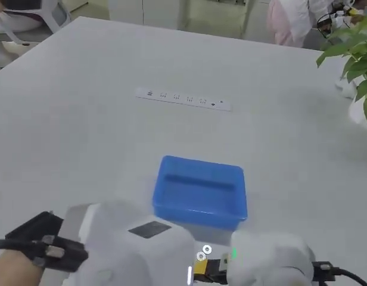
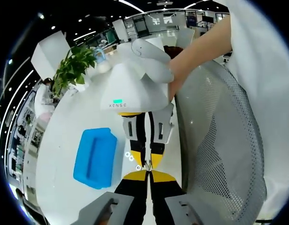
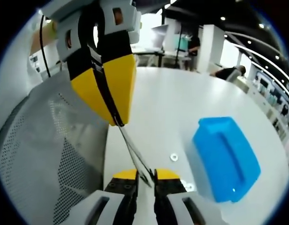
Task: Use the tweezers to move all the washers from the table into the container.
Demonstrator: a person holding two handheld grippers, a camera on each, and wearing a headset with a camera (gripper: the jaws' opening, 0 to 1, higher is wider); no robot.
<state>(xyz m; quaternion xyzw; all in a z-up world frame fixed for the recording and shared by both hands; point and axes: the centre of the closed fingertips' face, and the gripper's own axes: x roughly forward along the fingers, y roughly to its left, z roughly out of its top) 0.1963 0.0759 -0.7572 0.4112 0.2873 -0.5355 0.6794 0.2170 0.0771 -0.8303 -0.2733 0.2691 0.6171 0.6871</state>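
Washers [image 1: 206, 249]: small flat metal rings lying loose on the table, just in front of the container's near wall and close to one another; judged light, rigid and slippery, too thin to lift by a face
Hold on washer: likely best with one tweezer tip through the hole and the other outside the rim, or pinched across the edge; a hard squeeze would probably flick it away
Tweezers [image 3: 133, 150]: thin, springy metal, spanning the gap between the two grippers above the table edge; one end sits in the left gripper's tips, the other reaches down between the right gripper's tips
Hold on tweezers: judged to need a mid-length pinch across both blades, so that squeezing closes the points
Container [image 1: 195, 214]: blue rectangular plastic tub, upright and open-topped, beyond the washers; no washer can be made out inside
Left gripper [image 3: 117, 121]: jaws clamped together on the tweezers' far end, pointing toward the right gripper, tips nearly meeting it
Right gripper [image 3: 145, 177]: jaws stand close on either side of the tweezers' near end; whether they press on it cannot be told
Pose: the two grippers face each other tip to tip, low at the near table edge, beside the washers
Table [image 1: 82, 119]: pale, smooth top
Power strip [image 1: 183, 99]: white, well beyond the container
Mesh chair [image 2: 219, 154]: at the near edge, below the grippers
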